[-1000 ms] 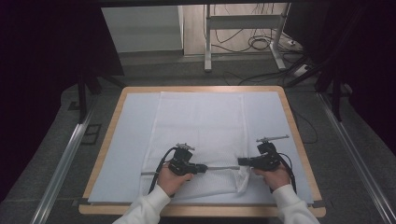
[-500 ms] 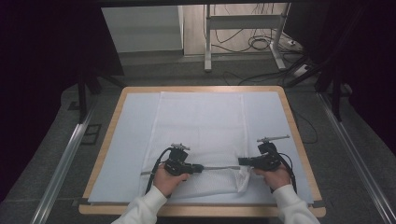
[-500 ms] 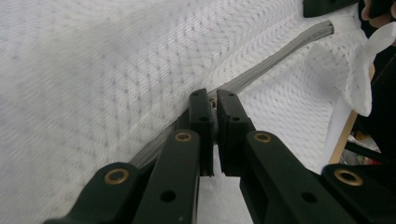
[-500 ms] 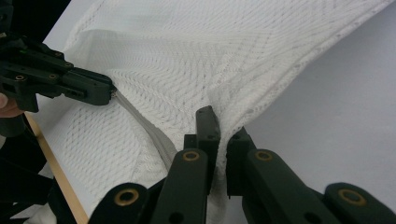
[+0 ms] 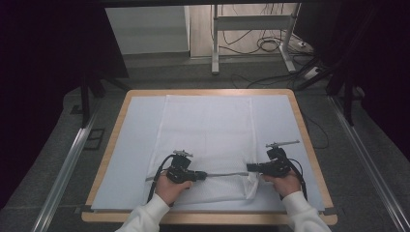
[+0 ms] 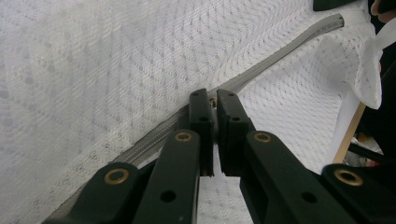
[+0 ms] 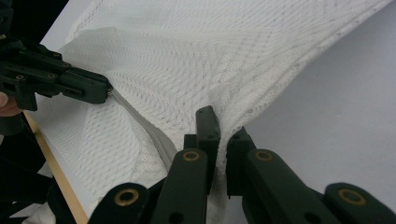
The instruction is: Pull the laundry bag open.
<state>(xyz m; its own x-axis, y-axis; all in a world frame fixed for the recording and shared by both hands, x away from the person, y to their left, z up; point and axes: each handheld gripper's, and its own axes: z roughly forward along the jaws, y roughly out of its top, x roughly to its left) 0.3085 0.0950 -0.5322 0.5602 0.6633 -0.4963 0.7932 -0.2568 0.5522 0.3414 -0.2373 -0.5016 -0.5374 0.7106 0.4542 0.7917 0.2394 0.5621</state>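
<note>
1. Mesh bag (image 5: 208, 140): white, laid flat on the pale sheet (image 5: 133, 145) over the wooden-edged table (image 5: 309, 145); near end raised slightly between the two hands.
2. Zipper (image 5: 225, 174): grey, running across the bag's near end, stretched taut between the two grippers; also seen as a grey band in the left gripper view (image 6: 280, 53).
3. Left gripper (image 5: 202, 175): jaws closed, pinched on the zipper pull (image 6: 213, 101), a small metal piece just visible between the tips.
4. Right gripper (image 5: 250, 167): jaws fully closed on a fold of the bag's corner (image 7: 224, 116) at the zipper's end, holding it up off the sheet.
5. Done, as judged: bag anchored at one end, pull gripped, zipper line tensioned.
6. Position of pull: left of the bag's middle, well apart from the right gripper.
7. Left, as judged: travel of the pull along the remaining stretch; open or shut teeth not discernible, so direction of travel uncertain.
8. Afterwards: release of both grips, bag laid flat.
</note>
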